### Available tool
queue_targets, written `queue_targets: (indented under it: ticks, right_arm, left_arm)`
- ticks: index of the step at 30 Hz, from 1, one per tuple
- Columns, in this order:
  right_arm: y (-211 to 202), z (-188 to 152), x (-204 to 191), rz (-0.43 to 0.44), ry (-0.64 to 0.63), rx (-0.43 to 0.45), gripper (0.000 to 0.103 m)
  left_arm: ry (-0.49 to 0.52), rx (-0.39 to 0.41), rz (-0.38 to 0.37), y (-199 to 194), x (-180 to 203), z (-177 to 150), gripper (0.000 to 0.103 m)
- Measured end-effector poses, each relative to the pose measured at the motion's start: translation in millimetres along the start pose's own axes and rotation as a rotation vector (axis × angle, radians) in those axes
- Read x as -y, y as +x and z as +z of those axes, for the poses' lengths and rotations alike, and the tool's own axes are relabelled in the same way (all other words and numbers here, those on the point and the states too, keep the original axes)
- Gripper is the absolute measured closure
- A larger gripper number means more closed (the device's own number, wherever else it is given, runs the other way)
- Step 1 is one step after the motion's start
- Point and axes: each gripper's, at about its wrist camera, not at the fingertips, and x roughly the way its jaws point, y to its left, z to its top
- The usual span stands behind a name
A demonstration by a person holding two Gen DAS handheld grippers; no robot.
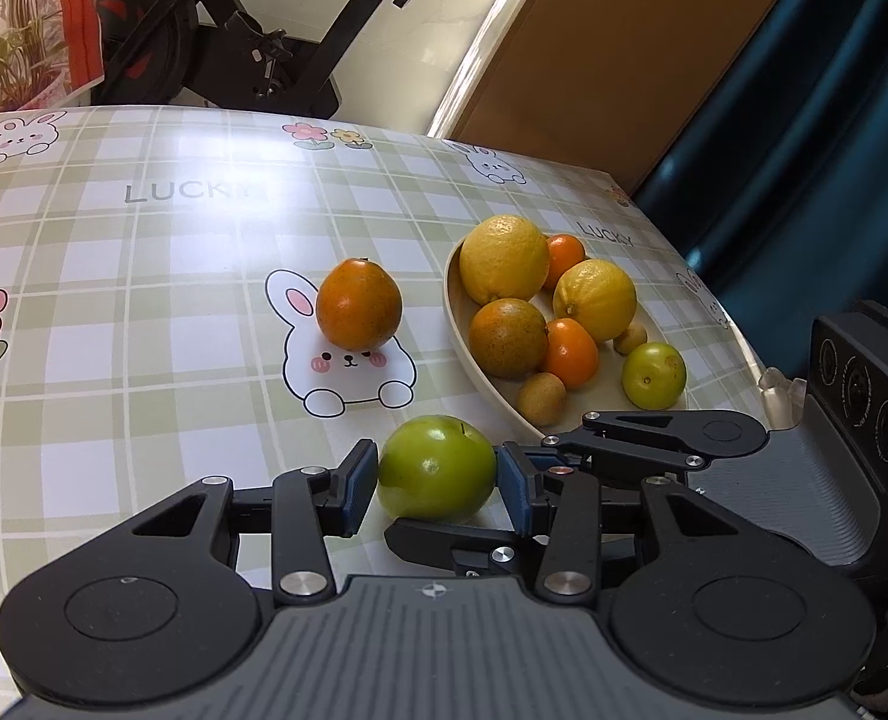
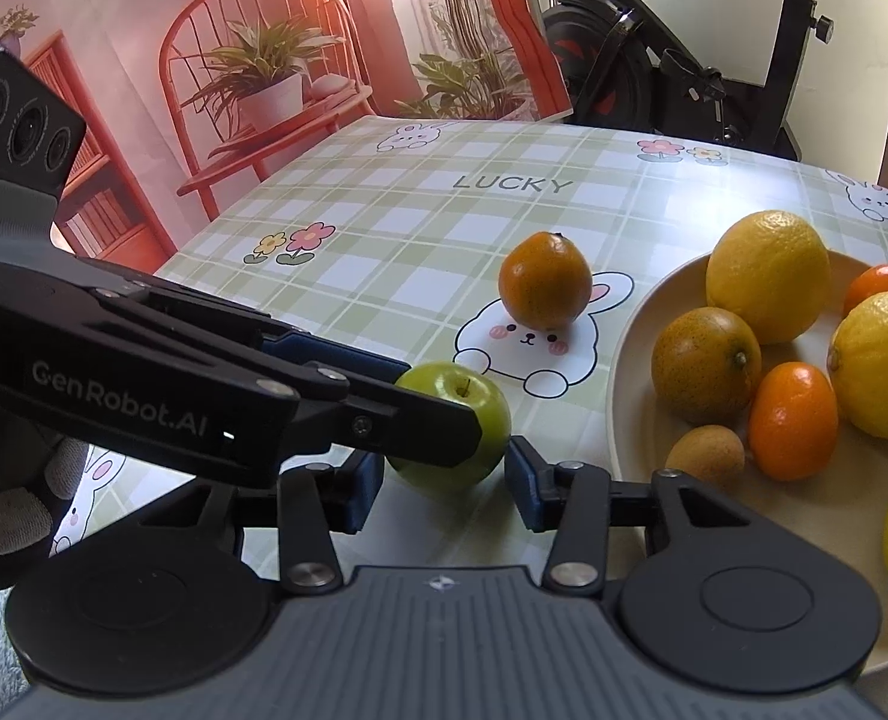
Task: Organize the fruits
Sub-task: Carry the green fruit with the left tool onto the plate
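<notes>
A green apple [image 1: 437,467] sits on the checked tablecloth between the pads of my left gripper [image 1: 438,480], which touch it on both sides. In the right wrist view the apple [image 2: 456,414] lies partly behind the left gripper's finger, just ahead of my open, empty right gripper [image 2: 441,489]. An orange fruit [image 1: 358,303] stands alone on a rabbit print, also in the right wrist view [image 2: 545,279]. A cream plate [image 1: 462,336] holds lemons, oranges, a green fruit and small brown fruits.
The plate [image 2: 630,360] is at the table's right side near its edge. An exercise bike [image 1: 252,30] stands behind the table. A pink backdrop [image 2: 144,60] with a printed chair and plants is at the far left.
</notes>
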Motion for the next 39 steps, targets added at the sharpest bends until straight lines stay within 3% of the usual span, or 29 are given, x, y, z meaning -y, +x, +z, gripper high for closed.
queue_targets:
  ticks: [9,20,28,39]
  right_arm:
    - [-42,-7,12,-0.020,0.038,0.101,0.056]
    - [-88,-24,61,-0.104,0.143,0.169,0.056]
    - [-99,-28,94,-0.170,0.177,0.162,0.056]
    - [-82,-17,109,-0.211,0.148,0.122,0.055]
  left_arm:
    - [0.084,0.033,0.004,-4,44,14,0.057]
    - [0.168,-0.001,-0.050,38,99,30,0.057]
    - [0.179,-0.019,-0.076,67,110,38,0.056]
    - [0.183,-0.040,-0.043,90,111,50,0.056]
